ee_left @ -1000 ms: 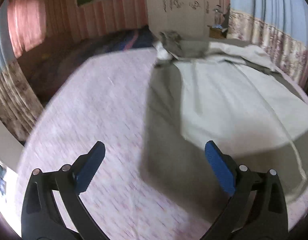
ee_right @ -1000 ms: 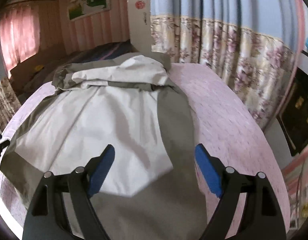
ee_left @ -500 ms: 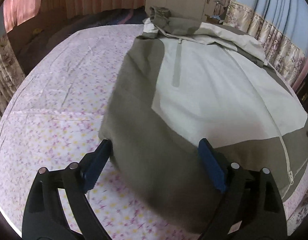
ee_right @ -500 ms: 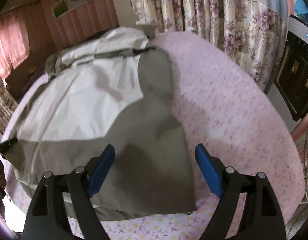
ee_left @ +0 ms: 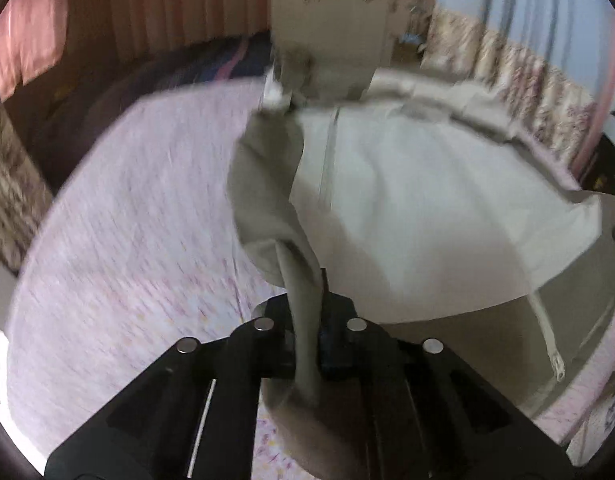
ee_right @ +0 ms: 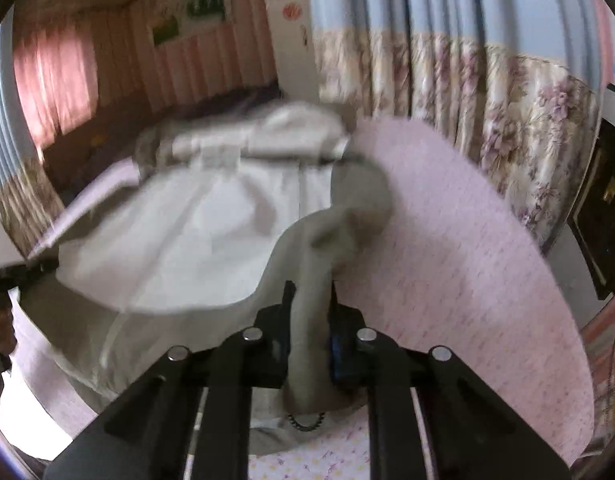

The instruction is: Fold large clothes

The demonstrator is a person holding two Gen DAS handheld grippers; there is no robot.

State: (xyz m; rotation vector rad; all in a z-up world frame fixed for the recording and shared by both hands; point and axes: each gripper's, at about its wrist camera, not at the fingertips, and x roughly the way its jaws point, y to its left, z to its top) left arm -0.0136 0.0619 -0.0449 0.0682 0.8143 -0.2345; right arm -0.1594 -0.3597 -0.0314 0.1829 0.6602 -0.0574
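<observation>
A large cream and olive-grey jacket (ee_left: 407, 208) lies spread on a bed with a pink flowered sheet (ee_left: 127, 240). My left gripper (ee_left: 305, 320) is shut on the olive left sleeve end (ee_left: 267, 200) and holds it lifted off the bed. My right gripper (ee_right: 309, 320) is shut on the olive right sleeve end (ee_right: 339, 232), also raised. The jacket body (ee_right: 195, 220) and its hood (ee_right: 291, 128) stay on the pink sheet (ee_right: 447, 248). Both views are motion-blurred.
Flowered curtains (ee_right: 507, 100) hang along the bed's right side. A pale wardrobe (ee_left: 335, 20) stands beyond the bed head. A dark blanket (ee_left: 167, 68) lies at the far left. A dark cabinet (ee_right: 599, 208) stands at the right edge.
Both grippers were open above the sleeve ends; they have closed on them and lifted them off the bed, with the sleeves now bunched and rising.
</observation>
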